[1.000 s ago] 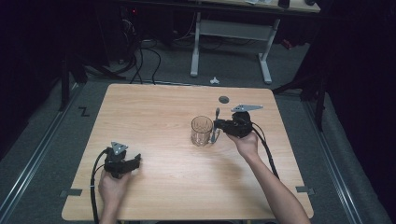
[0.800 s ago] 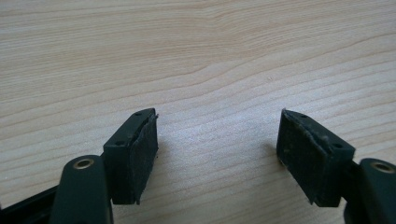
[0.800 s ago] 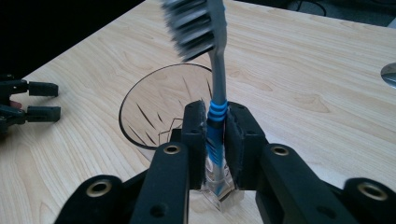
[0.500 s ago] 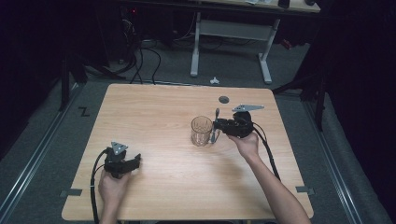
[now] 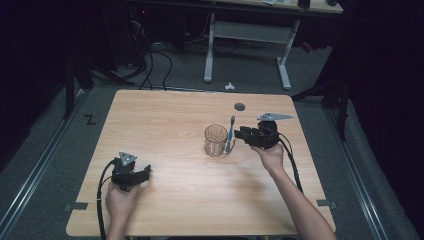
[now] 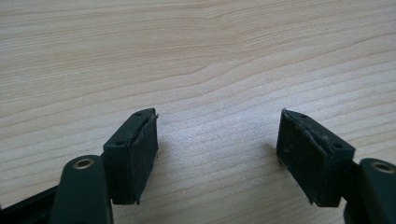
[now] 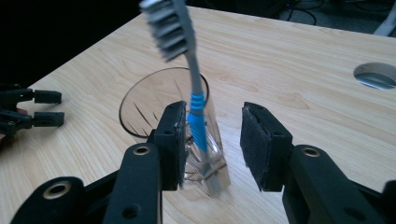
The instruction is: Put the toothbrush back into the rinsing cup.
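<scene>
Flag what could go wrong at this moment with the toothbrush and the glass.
The grey and blue toothbrush leans unheld against the outside of the clear cut-glass tumbler, between the open right gripper fingers, so it may slide and fall onto the wooden table. Closing carelessly, the left-hand finger, already close against the glass, could push or tip it.

left gripper (image 5: 145,171) jaws apart, right gripper (image 5: 239,134) likewise
</scene>
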The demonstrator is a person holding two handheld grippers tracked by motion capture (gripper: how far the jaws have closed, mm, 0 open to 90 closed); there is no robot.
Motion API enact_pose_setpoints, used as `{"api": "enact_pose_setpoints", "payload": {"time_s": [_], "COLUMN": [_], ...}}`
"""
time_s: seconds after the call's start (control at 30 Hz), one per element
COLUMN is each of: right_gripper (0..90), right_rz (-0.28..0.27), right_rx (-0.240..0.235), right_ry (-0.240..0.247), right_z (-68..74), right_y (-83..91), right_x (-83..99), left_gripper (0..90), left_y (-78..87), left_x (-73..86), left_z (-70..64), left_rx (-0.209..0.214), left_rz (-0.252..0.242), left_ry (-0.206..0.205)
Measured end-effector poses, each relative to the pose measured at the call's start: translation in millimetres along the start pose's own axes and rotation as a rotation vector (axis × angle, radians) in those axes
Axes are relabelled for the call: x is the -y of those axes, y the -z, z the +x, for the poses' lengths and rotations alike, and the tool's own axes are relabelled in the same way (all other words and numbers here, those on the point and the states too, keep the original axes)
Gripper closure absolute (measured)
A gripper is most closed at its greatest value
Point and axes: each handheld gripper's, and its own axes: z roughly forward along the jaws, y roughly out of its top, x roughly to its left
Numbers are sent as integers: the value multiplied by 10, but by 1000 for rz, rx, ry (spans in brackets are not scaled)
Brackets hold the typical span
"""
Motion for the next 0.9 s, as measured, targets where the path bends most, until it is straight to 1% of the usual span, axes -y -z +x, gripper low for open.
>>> {"api": "enact_pose_setpoints", "payload": {"time_s": [0.1, 0.23, 0.4, 0.8, 0.9], "right_gripper": [611, 611, 610, 609, 609], "right_rz": [-3, -15, -25, -44, -60], "right_rx": [5, 10, 17, 8, 9], "right_ry": [-11, -10, -5, -1, -5], "right_z": [-35, -47, -34, 21, 26], "right_y": [35, 89, 132, 272, 309], "right_x": [18, 13, 10, 23, 48], "left_gripper": [297, 297, 297, 297, 297], "left_y": [0, 0, 0, 0, 0], "left_x": [0, 0, 0, 0, 0], "left_z": [0, -1, -1, 0, 0], "left_rx": [0, 0, 0, 0, 0], "left_rz": [0, 0, 0, 0, 0], "left_ry": [0, 0, 0, 0, -1]}}
